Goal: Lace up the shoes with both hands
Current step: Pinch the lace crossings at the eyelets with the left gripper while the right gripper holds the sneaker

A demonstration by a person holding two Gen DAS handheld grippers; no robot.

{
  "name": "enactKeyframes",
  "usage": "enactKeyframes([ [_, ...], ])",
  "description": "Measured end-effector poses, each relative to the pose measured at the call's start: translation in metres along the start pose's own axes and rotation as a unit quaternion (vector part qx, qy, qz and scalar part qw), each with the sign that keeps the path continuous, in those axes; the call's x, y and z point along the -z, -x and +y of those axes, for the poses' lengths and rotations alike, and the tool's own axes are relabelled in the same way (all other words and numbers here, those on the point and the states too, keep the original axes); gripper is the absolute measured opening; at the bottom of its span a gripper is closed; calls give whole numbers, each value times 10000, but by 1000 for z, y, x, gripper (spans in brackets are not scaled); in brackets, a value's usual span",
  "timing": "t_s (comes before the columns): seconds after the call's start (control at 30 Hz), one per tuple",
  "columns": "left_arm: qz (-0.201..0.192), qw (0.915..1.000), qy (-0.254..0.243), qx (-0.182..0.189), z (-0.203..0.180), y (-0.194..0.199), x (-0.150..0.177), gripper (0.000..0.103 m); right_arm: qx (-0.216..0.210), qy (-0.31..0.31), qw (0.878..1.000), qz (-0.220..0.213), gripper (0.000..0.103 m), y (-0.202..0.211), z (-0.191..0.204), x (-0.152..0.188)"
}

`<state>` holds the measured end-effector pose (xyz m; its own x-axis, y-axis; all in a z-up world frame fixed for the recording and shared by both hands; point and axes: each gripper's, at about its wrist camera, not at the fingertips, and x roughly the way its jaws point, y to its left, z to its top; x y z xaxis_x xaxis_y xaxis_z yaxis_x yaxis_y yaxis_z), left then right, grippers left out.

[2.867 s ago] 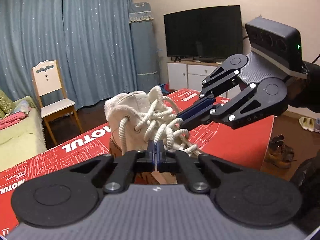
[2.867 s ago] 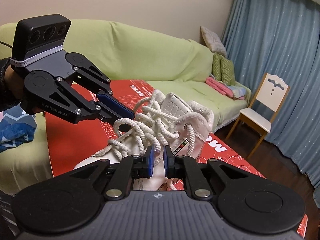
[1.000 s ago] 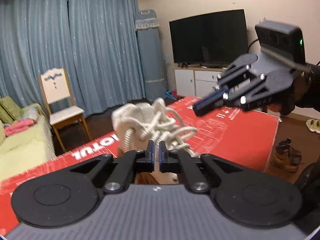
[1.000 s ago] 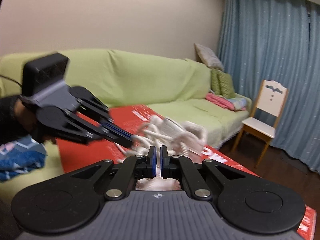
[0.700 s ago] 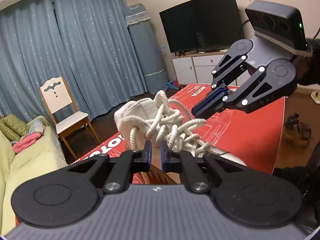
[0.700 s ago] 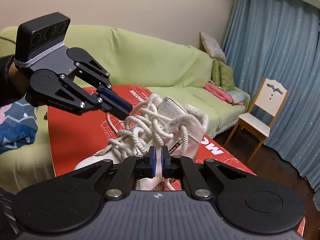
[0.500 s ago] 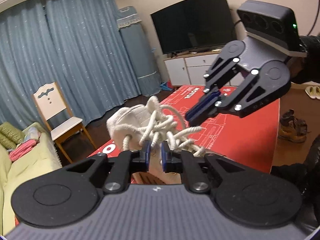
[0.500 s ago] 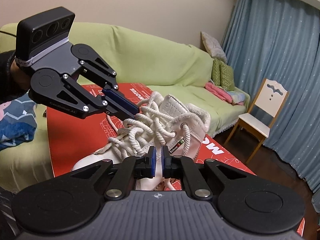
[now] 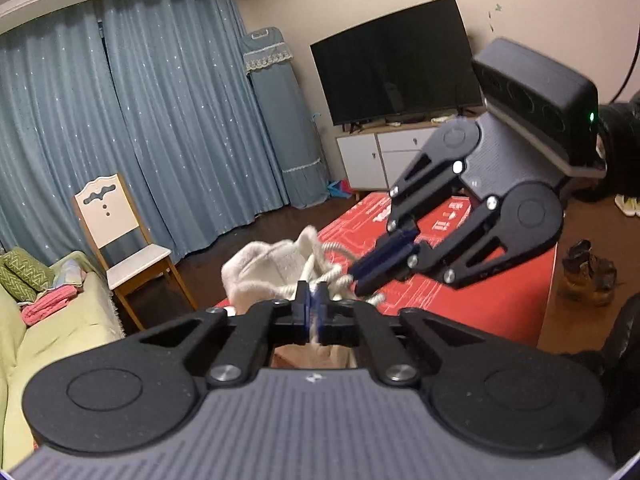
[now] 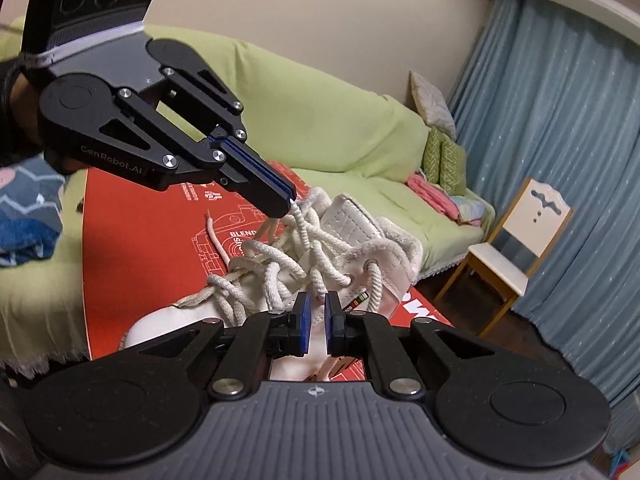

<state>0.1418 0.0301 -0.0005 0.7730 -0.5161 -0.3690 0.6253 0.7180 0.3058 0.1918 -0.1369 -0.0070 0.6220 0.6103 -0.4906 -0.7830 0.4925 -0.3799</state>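
Shoe (image 10: pixel 356 248), white high-top, lying on red printed board (image 10: pixel 120 248), thick rope lace (image 10: pixel 280 268) tangled loosely over tongue and eyelets. Left gripper (image 10: pixel 286 204) reaching in from upper left of right wrist view, tilted downward, tip at the top of the lace cluster; jaws closing, nearly together, a lace strand pinched at the tip. Right gripper (image 10: pixel 314 322) low and just short of the shoe's side, pointed slightly down; jaws opening, a narrow gap between blue pads (image 10: pixel 303 320), nothing clamped, lace loop just beyond. Compared with half a second back: left gripper tip lower and closer onto the laces; right gap wider. Green sofa (image 10: pixel 340 120) behind; wooden chair (image 10: pixel 516 248) by curtains.
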Motion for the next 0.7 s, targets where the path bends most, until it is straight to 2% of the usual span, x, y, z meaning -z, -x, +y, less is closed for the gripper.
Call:
enactKeyframes([
  [0.03, 11, 10000, 45, -34, 1, 0, 1, 5, 36, 69, 10000, 6, 8, -2, 2, -1],
  [0.07, 23, 9999, 91, -68, 2, 1, 3, 12, 66, 135, 9999, 19, 8, -5, 4, -2],
  [0.13, 61, 9998, 127, -117, 3, 0, 6, 17, 109, 241, 9996, 36, 8, -8, 7, -4],
  [0.27, 193, 9998, 65, -14, 1, -4, 10, 17, 246, 452, 9987, 57, 8, -14, 11, -6],
  [0.57, 191, 9998, 40, -19, 1, -10, 14, 16, 370, 882, 9953, 154, 5, -34, 24, -7],
  [0.6, 193, 9998, 47, -33, 1, -10, 14, 16, 378, 860, 9954, 187, 0, -36, 24, -7],
  [0.7, 205, 9997, 49, -112, 0, -10, 15, 16, 379, 555, 9974, 240, 0, -34, 18, -9],
])
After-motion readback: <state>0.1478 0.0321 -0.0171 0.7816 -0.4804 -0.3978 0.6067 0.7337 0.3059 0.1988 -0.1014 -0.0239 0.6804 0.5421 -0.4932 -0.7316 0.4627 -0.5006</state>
